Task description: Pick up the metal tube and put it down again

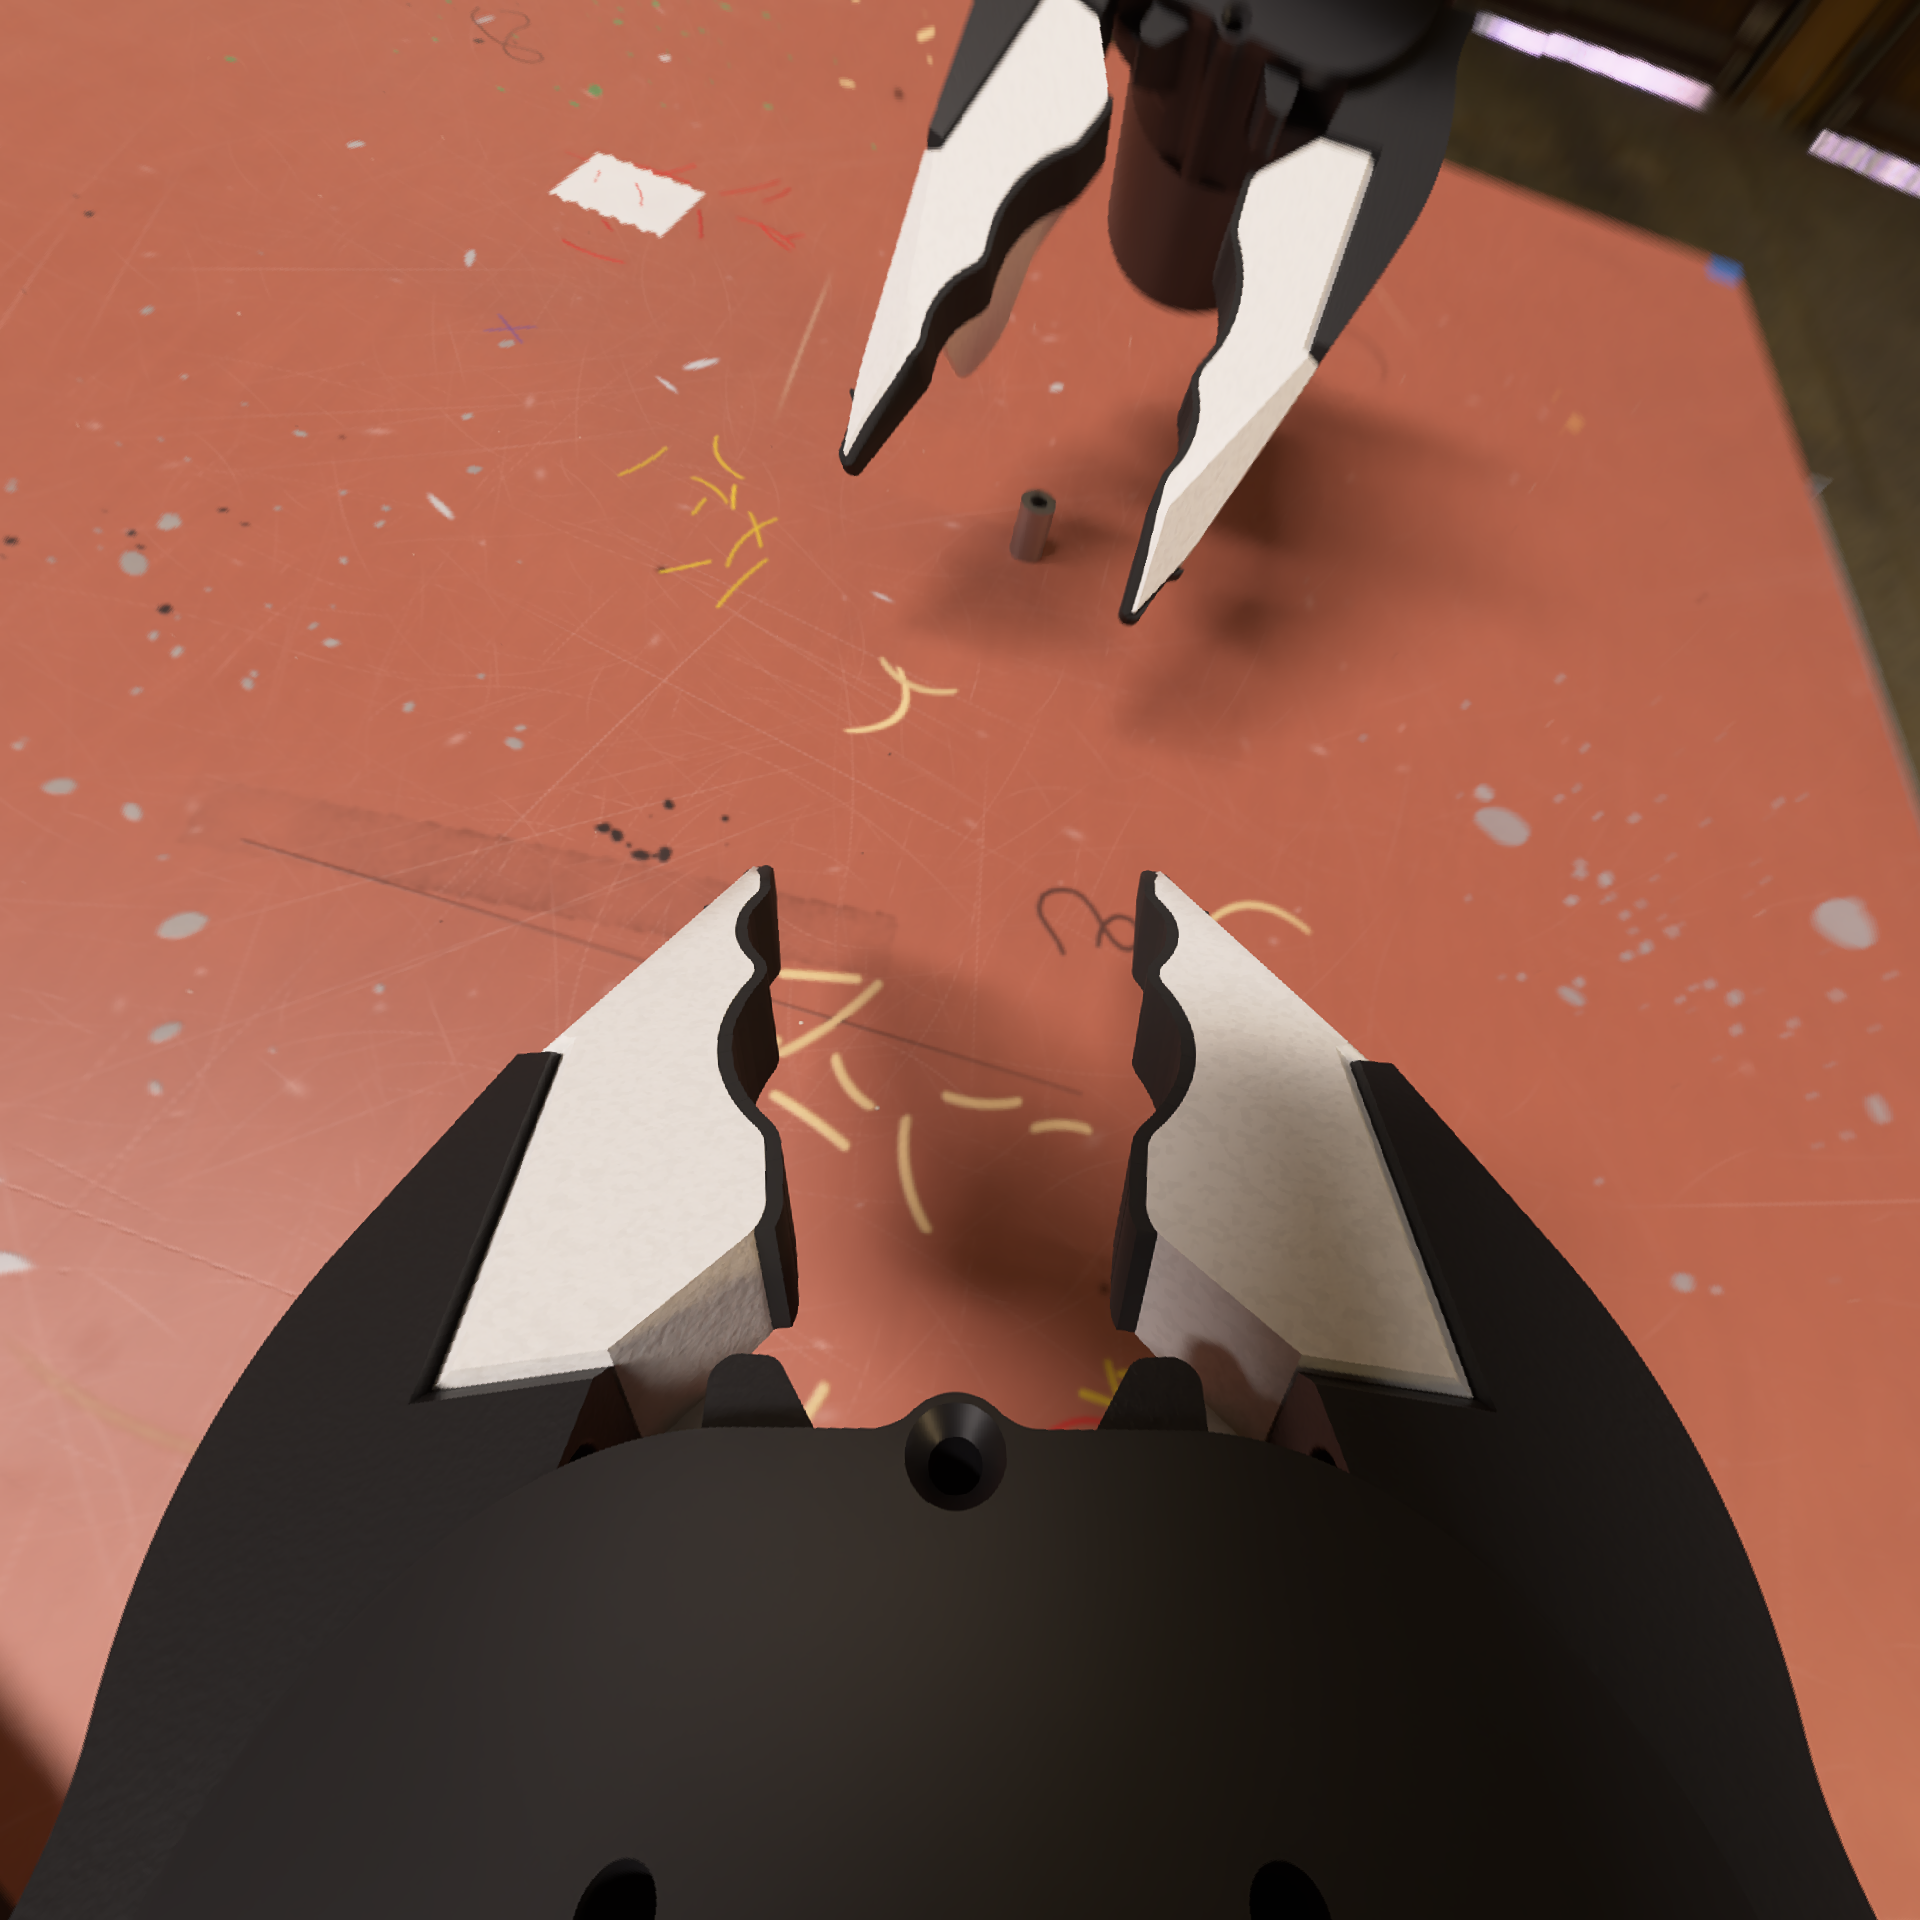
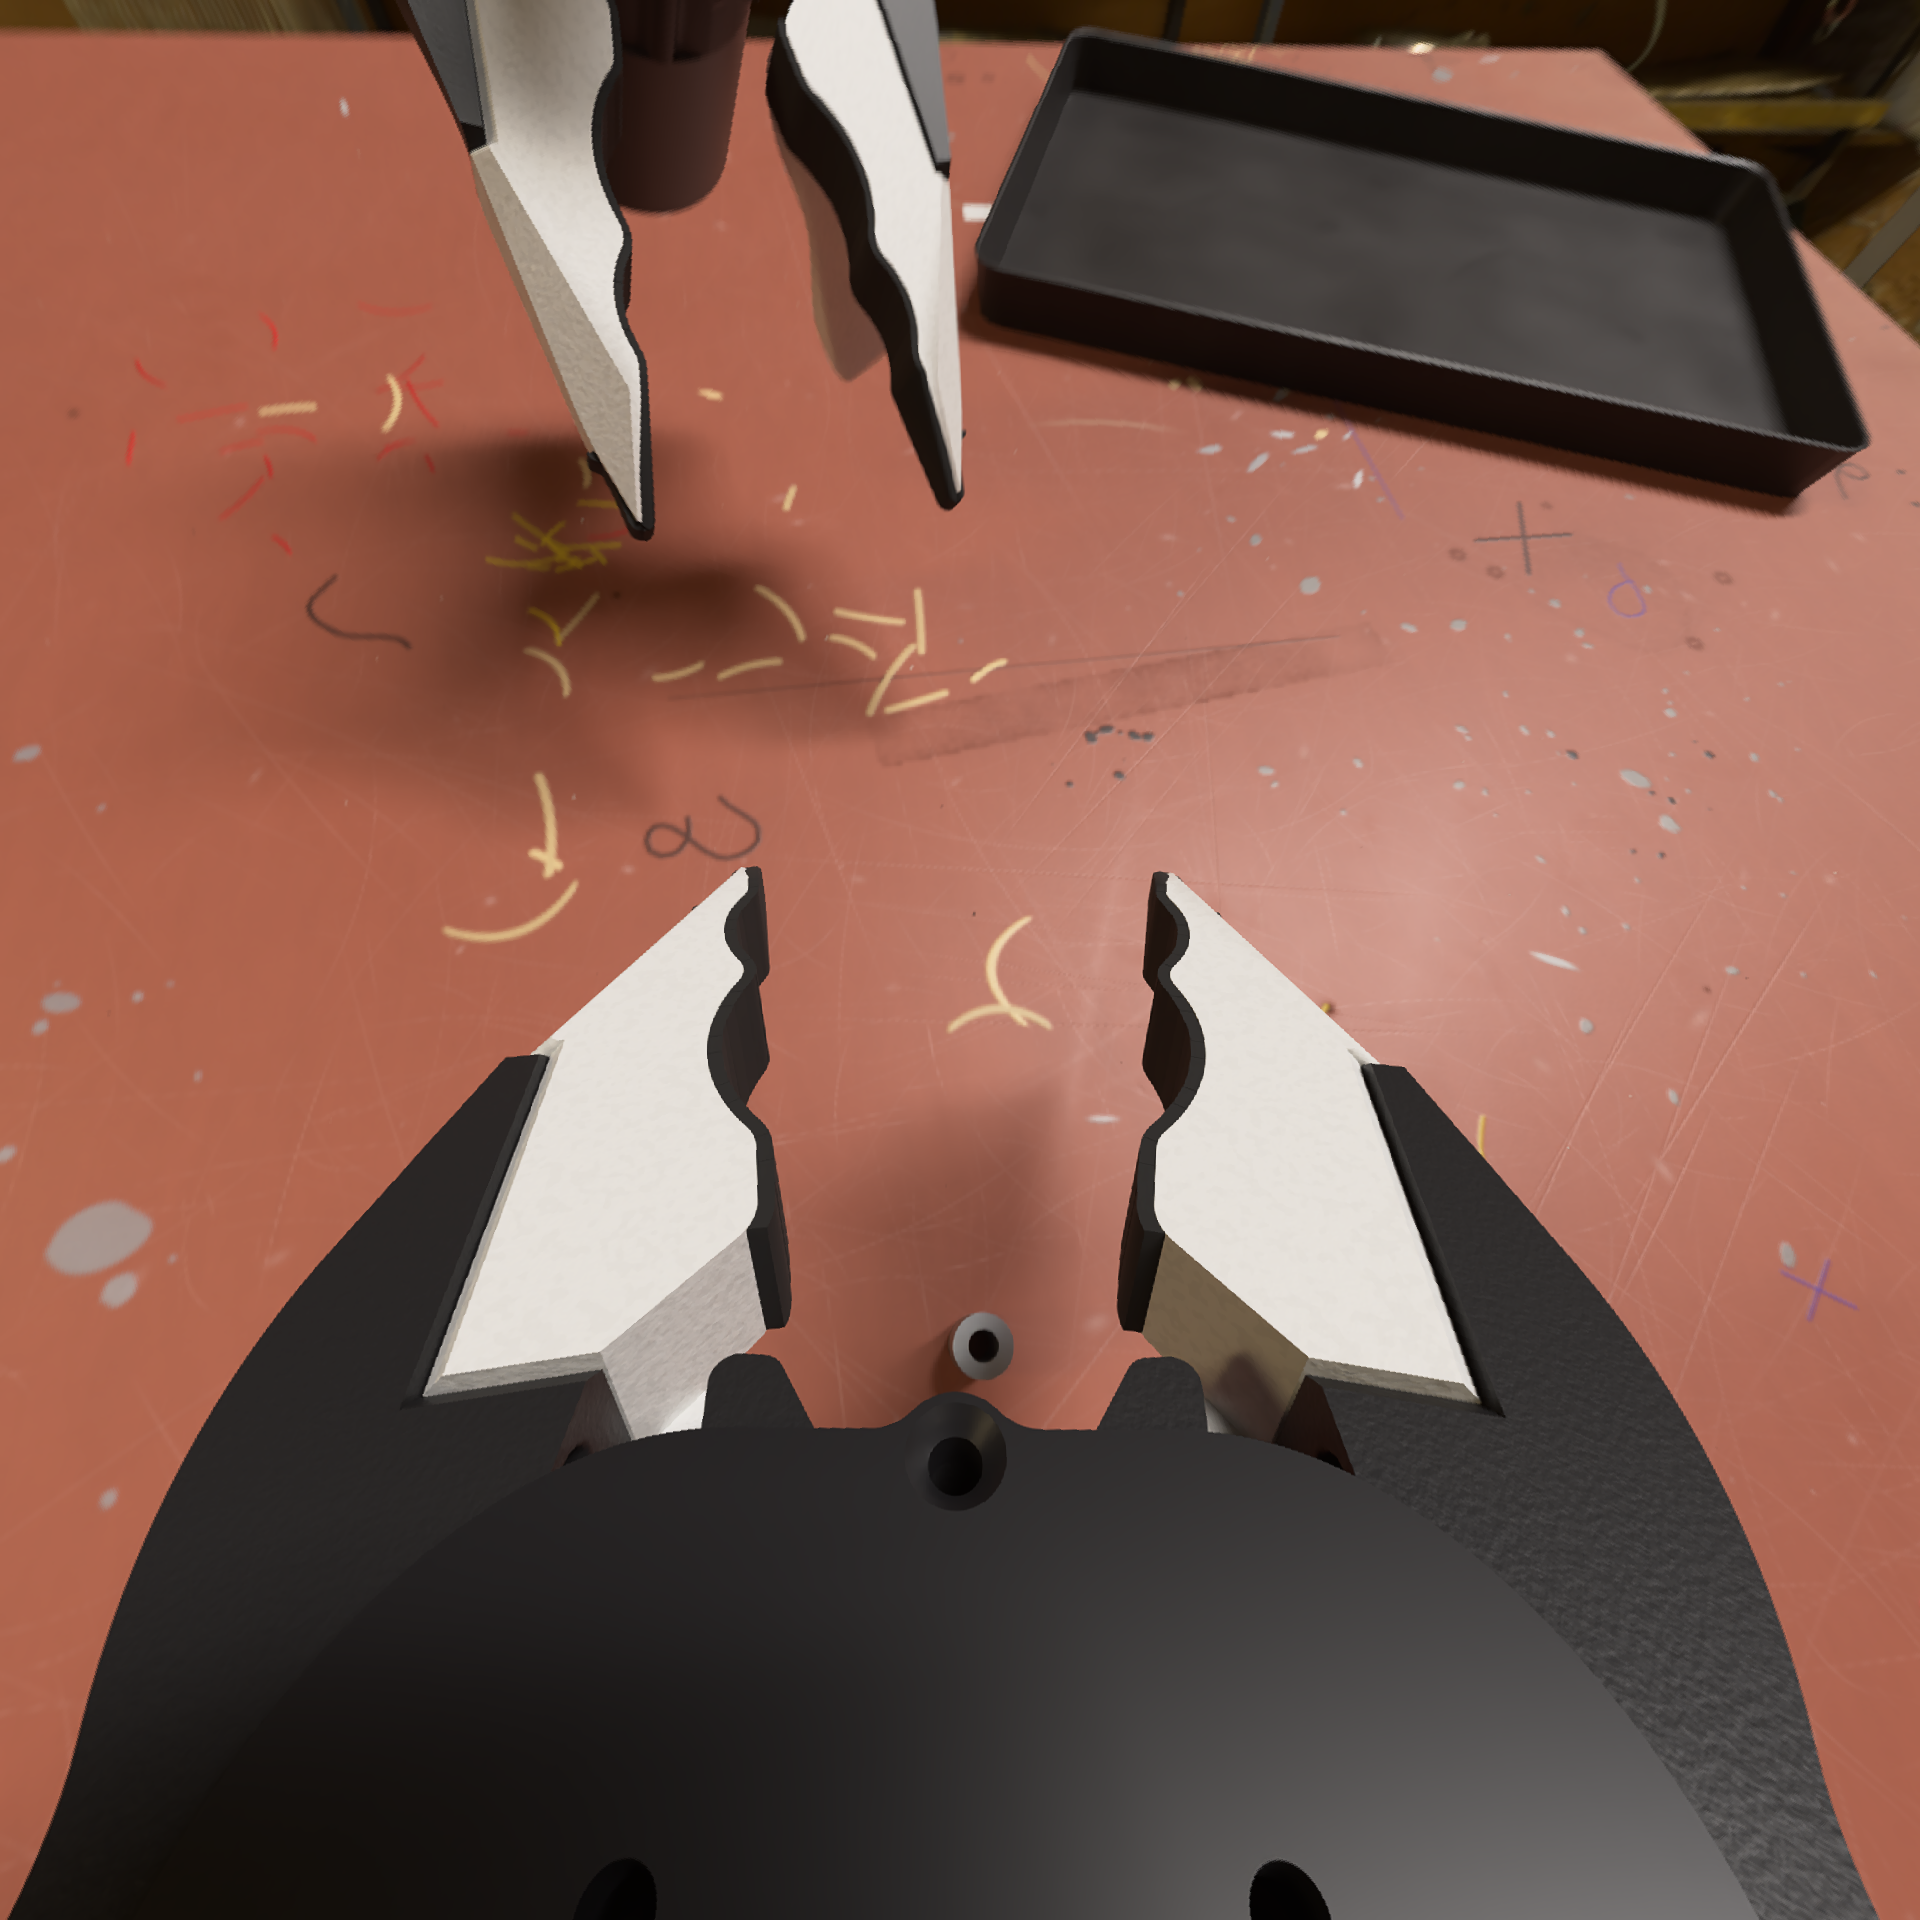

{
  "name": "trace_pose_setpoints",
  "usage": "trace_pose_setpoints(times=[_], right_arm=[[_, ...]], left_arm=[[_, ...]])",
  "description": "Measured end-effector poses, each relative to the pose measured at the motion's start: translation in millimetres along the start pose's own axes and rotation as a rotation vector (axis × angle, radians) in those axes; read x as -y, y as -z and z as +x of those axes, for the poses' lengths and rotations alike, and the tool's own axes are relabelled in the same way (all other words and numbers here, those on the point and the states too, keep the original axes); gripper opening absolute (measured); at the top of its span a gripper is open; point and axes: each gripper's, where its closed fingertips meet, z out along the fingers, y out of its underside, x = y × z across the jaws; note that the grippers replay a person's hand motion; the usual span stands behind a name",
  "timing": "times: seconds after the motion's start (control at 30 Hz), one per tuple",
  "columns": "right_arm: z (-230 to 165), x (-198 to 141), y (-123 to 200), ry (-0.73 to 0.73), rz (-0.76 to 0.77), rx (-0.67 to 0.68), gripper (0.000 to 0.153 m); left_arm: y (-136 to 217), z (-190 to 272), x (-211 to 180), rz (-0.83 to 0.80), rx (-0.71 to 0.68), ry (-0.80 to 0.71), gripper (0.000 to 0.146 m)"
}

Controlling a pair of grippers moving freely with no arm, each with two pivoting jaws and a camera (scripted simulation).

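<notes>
A small grey metal tube (image 1: 1032, 526) stands upright on the red table (image 1: 416, 675). In the left wrist view the right gripper (image 1: 987, 540) hangs above it, open, with the tube between and below its fingertips. In the right wrist view the tube (image 2: 982, 1345) shows from above, low between the open fingers of my right gripper (image 2: 956, 883), near its base. My left gripper (image 1: 956, 878) is open and empty, hovering over the table nearer than the tube. It also shows in the right wrist view (image 2: 800, 520), across from the right gripper.
A shallow black tray (image 2: 1392, 343) lies on the table at the far right in the right wrist view. A white scrap of paper (image 1: 627, 193) lies far left in the left wrist view. The table's edge (image 1: 1829, 478) runs along the right.
</notes>
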Motion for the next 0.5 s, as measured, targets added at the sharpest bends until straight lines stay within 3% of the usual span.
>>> trace_pose_setpoints(times=[0.5], right_arm=[[3, -3, 21, 0.001, 0.001, -0.003, 0.075]], left_arm=[[1, 0, -2, -0.003, 0.051, -0.107, 0.053]])
